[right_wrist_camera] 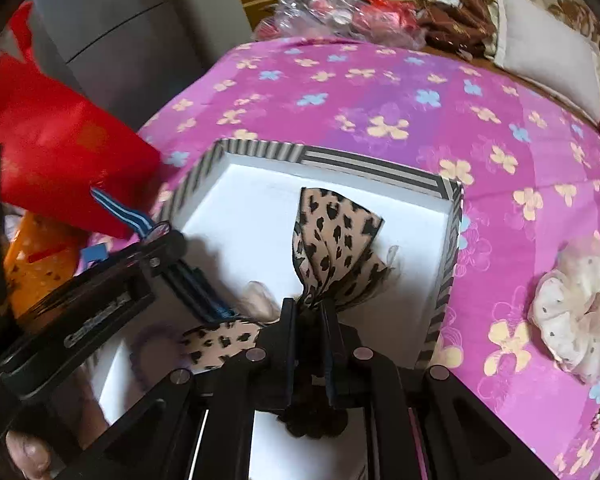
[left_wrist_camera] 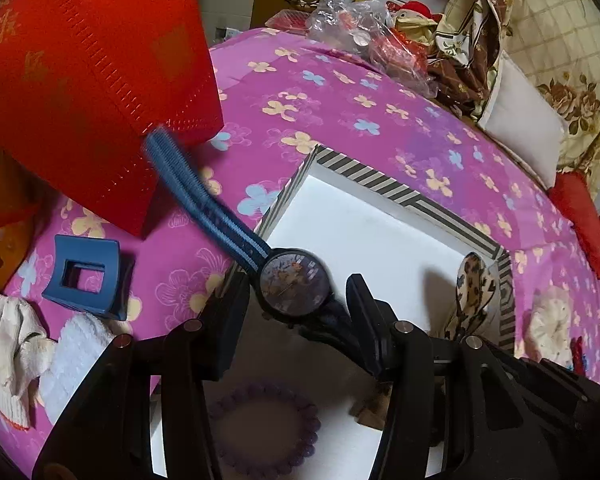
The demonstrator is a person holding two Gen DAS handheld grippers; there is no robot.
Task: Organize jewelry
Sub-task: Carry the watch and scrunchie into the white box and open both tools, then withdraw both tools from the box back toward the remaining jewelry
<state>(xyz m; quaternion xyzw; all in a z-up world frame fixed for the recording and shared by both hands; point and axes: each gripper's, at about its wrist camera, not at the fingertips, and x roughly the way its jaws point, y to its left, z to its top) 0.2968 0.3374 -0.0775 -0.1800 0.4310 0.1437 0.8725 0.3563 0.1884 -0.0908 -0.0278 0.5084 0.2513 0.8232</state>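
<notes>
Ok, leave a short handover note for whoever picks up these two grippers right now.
Left gripper: holds the watch by its blue striped strap, over the near left edge of the striped box.
Right gripper: shut on the leopard-print bow hair tie, over the box interior.
Already in the box: purple bead bracelet.
Still out on the pink floral bedspread: blue claw clip left of the box, white dotted scrunchie to its right.
Left to do: lower and release the watch and bow into the box, then likely collect the clip and scrunchie.
</notes>
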